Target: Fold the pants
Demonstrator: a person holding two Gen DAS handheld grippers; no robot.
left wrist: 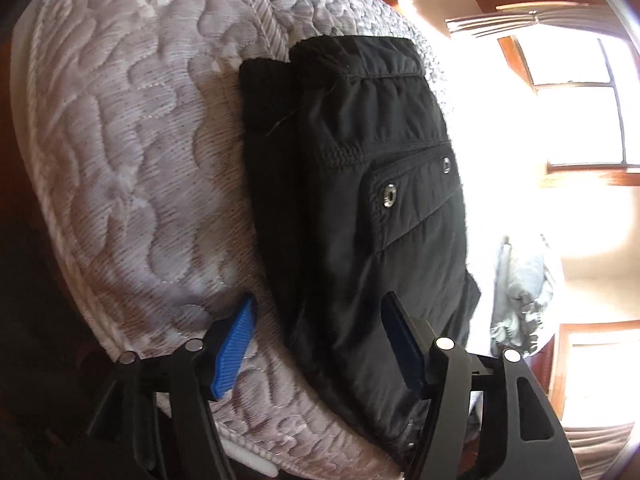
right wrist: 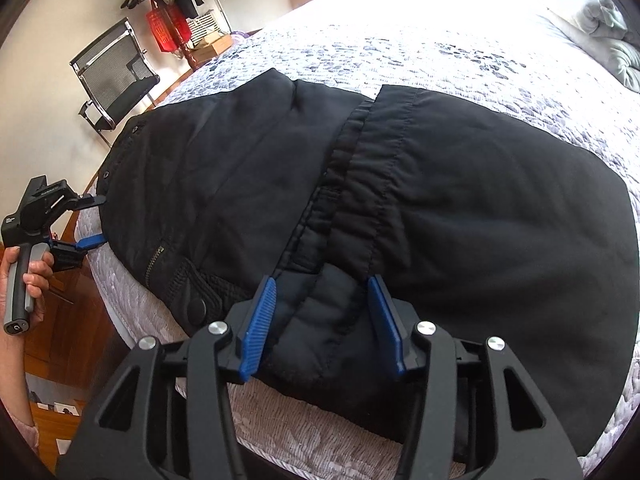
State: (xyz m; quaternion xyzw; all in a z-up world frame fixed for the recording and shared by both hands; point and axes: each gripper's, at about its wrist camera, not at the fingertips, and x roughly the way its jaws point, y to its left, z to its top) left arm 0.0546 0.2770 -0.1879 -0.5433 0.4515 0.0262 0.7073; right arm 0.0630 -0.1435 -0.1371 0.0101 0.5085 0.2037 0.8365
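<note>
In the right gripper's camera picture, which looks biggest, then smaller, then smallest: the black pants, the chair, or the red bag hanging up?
1. Black pants, filling most of the view.
2. Chair, far smaller.
3. Red bag, smallest.

The pants lie close to the camera and the chair and bag stand far back, so this shows only how they look here, not true size.

The pants [right wrist: 360,200] lie on the bed [right wrist: 400,52], near its edge. A chair [right wrist: 116,68] stands beside the bed. Pillows [right wrist: 600,20] sit at the far end.
</note>
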